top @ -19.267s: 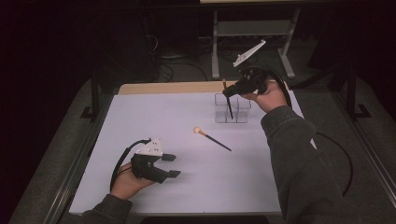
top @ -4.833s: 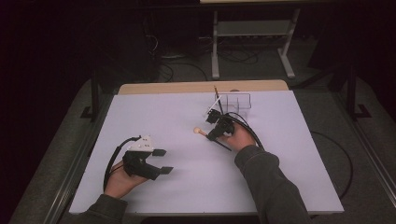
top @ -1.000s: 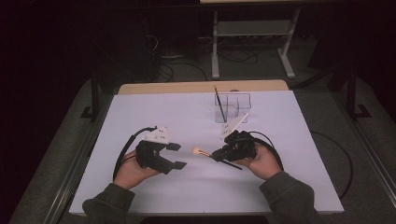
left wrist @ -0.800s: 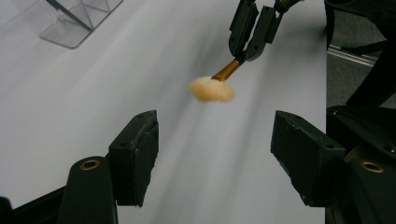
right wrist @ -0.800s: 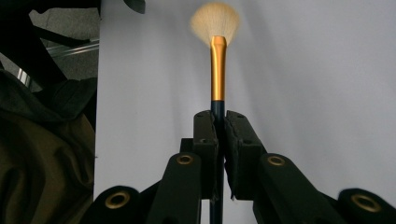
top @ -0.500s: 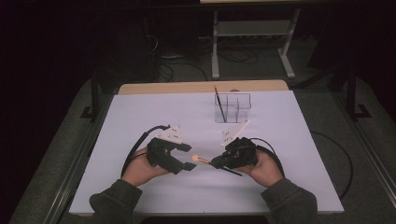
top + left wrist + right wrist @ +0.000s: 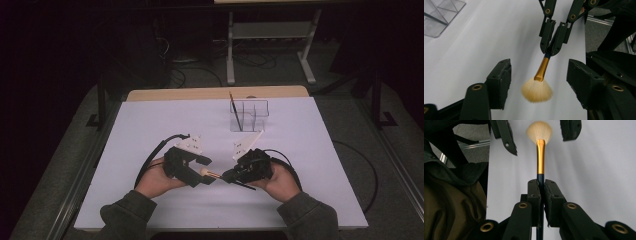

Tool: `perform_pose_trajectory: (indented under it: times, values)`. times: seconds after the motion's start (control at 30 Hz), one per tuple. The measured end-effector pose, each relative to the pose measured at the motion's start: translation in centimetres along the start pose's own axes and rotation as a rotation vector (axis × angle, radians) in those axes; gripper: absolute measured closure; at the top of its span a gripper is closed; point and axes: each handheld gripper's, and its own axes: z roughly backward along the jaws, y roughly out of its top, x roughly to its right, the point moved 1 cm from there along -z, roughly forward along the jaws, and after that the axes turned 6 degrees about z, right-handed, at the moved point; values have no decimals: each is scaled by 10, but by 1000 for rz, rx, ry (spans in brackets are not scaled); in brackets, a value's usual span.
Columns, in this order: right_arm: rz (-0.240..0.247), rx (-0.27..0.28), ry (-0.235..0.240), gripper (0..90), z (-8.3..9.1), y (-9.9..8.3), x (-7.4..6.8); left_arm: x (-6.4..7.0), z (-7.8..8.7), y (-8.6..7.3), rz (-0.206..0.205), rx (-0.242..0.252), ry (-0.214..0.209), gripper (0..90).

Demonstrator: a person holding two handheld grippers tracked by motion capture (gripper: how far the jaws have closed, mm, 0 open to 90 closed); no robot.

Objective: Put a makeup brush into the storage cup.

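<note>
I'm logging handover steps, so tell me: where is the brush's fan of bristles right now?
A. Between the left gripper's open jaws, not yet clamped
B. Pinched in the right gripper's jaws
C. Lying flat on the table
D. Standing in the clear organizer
A: the brush is held by its handle in the right gripper, its bristles between the left gripper's spread jaws.
</note>
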Motion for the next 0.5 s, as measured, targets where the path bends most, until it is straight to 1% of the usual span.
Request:
perform_pose_trajectory:
  times: [0.1,0.23,0.27,0.33,0.5]
  values:
    - [12,-1,-2,830,0,2,0,0,0,0,-6,-7,-12,421]
    - [19,-1,-2,830,2,5,-2,-1,0,-1,0,-6,-33,483]
    - [28,-2,-4,830,2,6,-2,-1,0,-1,-3,-6,-35,506]
    - [30,-5,-6,830,2,7,-3,0,1,-1,-7,-9,-36,536]
    - [38,-2,-4,830,3,8,-5,-1,0,-1,-8,-14,-37,585]
